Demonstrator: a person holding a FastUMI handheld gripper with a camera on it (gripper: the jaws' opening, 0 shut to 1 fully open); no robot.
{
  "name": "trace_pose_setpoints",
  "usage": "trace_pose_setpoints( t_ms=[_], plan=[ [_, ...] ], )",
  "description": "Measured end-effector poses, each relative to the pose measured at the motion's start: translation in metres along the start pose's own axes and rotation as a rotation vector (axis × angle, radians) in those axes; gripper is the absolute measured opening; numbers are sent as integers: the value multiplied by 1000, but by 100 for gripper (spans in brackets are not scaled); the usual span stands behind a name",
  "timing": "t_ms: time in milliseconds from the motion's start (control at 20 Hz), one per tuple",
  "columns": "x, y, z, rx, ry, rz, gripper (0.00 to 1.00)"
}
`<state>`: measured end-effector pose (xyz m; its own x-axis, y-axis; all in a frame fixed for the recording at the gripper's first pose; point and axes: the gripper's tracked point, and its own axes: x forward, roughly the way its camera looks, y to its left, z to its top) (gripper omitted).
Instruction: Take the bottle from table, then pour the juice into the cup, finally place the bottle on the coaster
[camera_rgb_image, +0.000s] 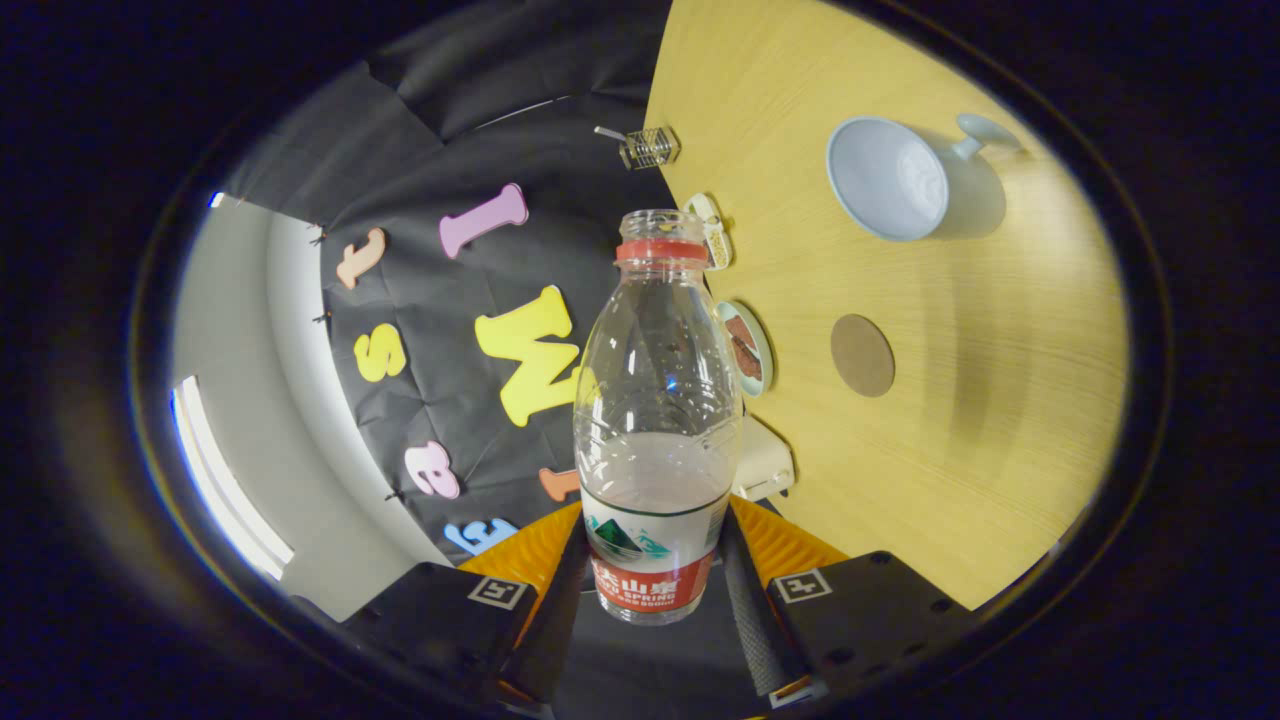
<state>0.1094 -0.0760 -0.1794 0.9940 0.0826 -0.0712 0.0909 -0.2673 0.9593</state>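
My gripper (655, 580) is shut on a clear plastic bottle (655, 400), both fingers pressing its labelled lower part. The bottle has a red neck ring, no cap, and pale liquid filling roughly its lower third. The view is rolled, so the wooden table (1000, 450) stands to the right of the bottle. A white cup (890, 180) with a handle sits beyond the fingers on the table, its mouth facing me and looking empty. A round brown coaster (862, 355) lies on the wood between the cup and the bottle.
A small round dish (748, 348) with something brown in it, a small white item (712, 230) and a wire holder (650, 147) sit along the table's far edge by the black cloth wall. A cream block (765, 462) lies just behind the bottle.
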Motion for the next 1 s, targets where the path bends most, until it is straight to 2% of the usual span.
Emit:
trace_pose_setpoints(
  t_ms=[200,400,700,1000],
  plan=[
    [-6,-7,-19,-199,49,6,75],
    [-14,0,-31,-325,74,51,74],
    [-26,7,-38,-688,109,55,75],
    [-41,29,-36,-1034,83,50,75]
  ],
)
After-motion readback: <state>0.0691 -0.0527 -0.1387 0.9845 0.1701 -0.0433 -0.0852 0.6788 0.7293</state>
